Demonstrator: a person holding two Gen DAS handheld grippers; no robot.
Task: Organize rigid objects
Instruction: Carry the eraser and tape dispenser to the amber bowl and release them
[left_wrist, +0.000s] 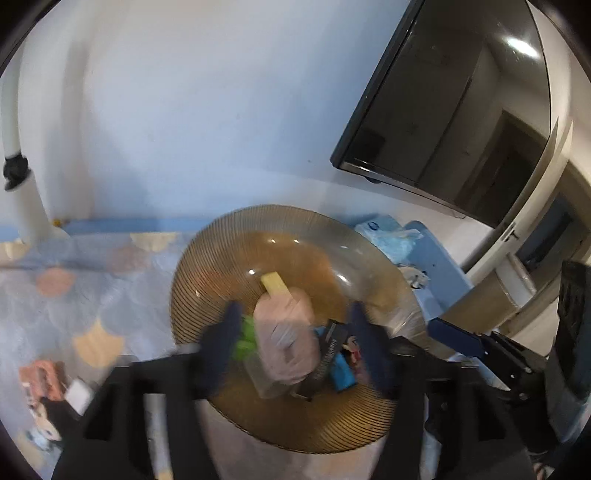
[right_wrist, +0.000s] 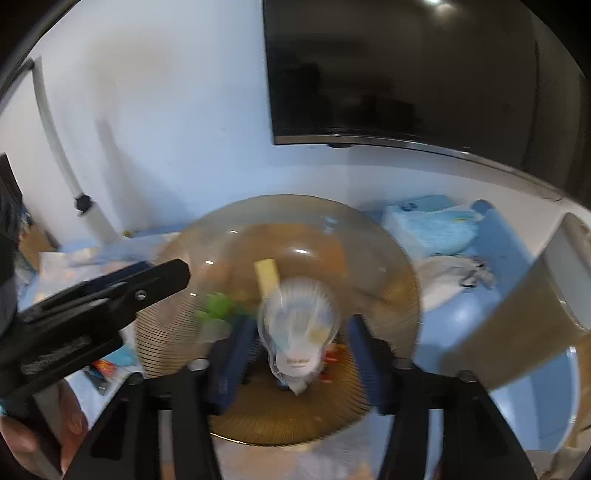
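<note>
A ribbed amber glass plate (left_wrist: 229, 258) (right_wrist: 388, 266) lies on a patterned cloth. On it are a plastic-wrapped pink popsicle-shaped item (left_wrist: 286, 332) (right_wrist: 299, 325) with a yellow stick (left_wrist: 275, 282) (right_wrist: 267, 275), a green piece (left_wrist: 245, 338) (right_wrist: 218, 306), a black piece (left_wrist: 330, 349) and a blue piece (left_wrist: 341, 373). My left gripper (left_wrist: 295, 308) is open over the plate, its dark fingers apart on either side of the wrapped item. My right gripper (right_wrist: 301, 323) is also open, its blue fingers clear of the wrapper on both sides. Everything is motion-blurred.
A dark TV screen (left_wrist: 461, 110) (right_wrist: 406, 74) hangs on the white wall behind. A blue tissue pack (right_wrist: 432, 225) and crumpled cloth (right_wrist: 454, 273) lie right of the plate. Small toys (left_wrist: 44, 387) sit at the lower left. A white pipe (left_wrist: 22, 177) stands at the left.
</note>
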